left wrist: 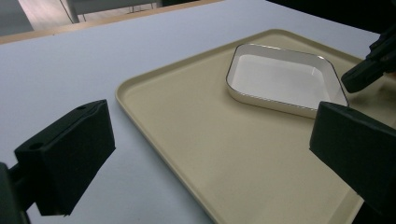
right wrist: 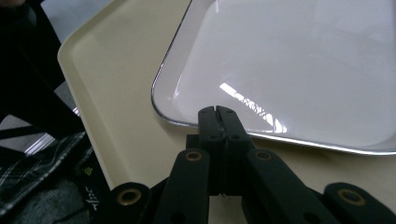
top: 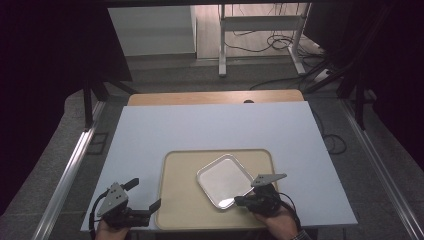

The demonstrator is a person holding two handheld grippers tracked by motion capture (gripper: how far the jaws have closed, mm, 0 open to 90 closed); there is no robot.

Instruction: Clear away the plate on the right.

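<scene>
White square dish (top: 225, 180) with thin metallic rim, lying flat on beige tray (top: 182, 200), toward tray's right half, one corner pointing at the near edge. Tray on pale table (top: 210, 127), close to the person's side. Right gripper (top: 240, 201) at dish's near-right edge, jaws pressed fully together; in the right gripper view tips (right wrist: 218, 116) sitting at the dish rim (whether pinching the rim or merely touching it: cannot tell). Left gripper (top: 147, 195) resting at table's near-left, just beside tray's left edge, jaws spread wide, nothing between them. Seen from left gripper view: dish (left wrist: 285, 79) well apart, across bare tray surface (left wrist: 210, 140).
</scene>
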